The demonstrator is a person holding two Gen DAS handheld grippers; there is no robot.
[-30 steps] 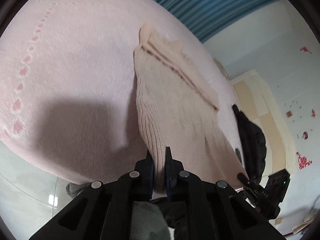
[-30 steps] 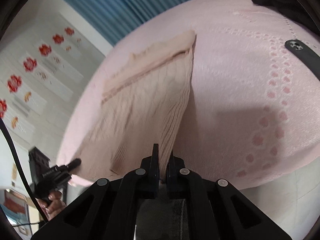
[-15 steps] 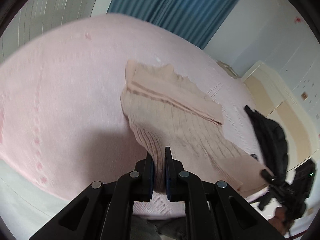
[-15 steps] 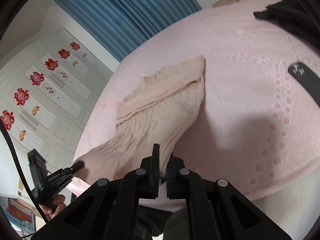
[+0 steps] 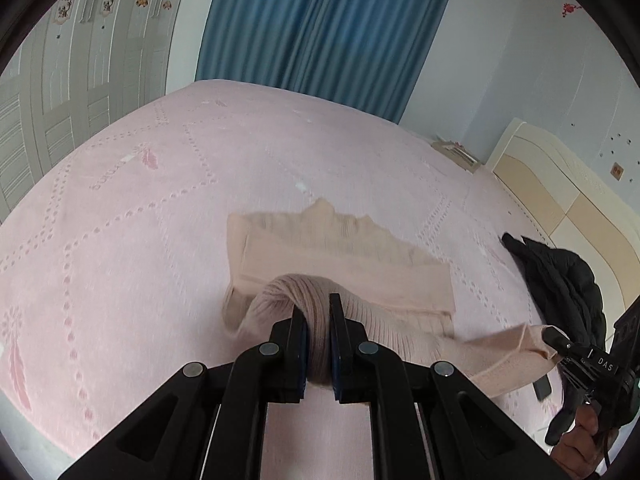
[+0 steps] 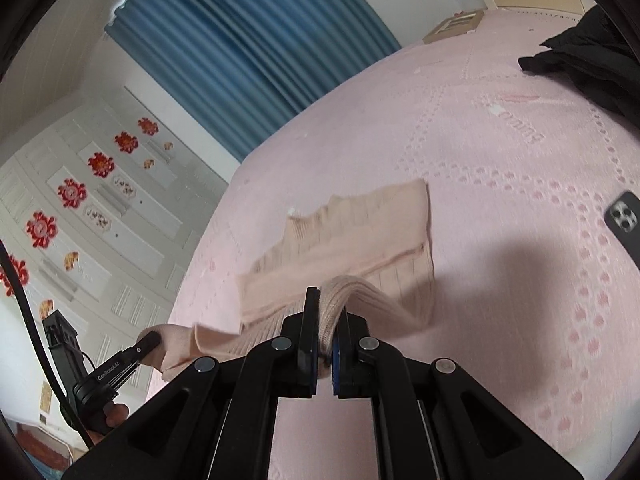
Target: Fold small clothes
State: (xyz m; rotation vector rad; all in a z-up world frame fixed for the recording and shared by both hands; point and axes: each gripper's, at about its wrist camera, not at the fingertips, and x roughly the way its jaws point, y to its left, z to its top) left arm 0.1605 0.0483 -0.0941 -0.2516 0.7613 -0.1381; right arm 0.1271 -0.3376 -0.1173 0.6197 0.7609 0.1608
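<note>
My left claw (image 5: 318,312) is clamped on a bunched fold of the beige ribbed knit garment (image 5: 340,252), its 2 fingers pinching the cloth so that only the thickness of the knit keeps them apart. My right claw (image 6: 326,308) is closed the same way on another bunch of the same garment (image 6: 352,236), the fabric squeezed between its 2 blue-lined fingers.

The far part of the garment lies flat on the pink bedspread (image 5: 120,240), spread toward 12 o'clock from my left claw. The near edge is lifted off the bed and hangs between my 2 claws. From the left wrist view the cloth runs out toward 4 o'clock, where my right claw (image 5: 554,336) holds its end, with my right hand (image 5: 580,440) gripping the handle below at the lower right edge. From the right wrist view the cloth stretches toward 8 o'clock to my left claw (image 6: 150,338), my left hand's fingers (image 6: 114,416) wrapped on its handle.

Both claws point forward over the bed, angled slightly down, held side by side and well apart.

A black jacket (image 5: 560,280) lies on the bedspread at 3 o'clock in the left view. A phone (image 6: 624,220) lies face down on the bed at 3 o'clock in the right view. Blue curtains (image 5: 320,24) hang beyond the bed.
</note>
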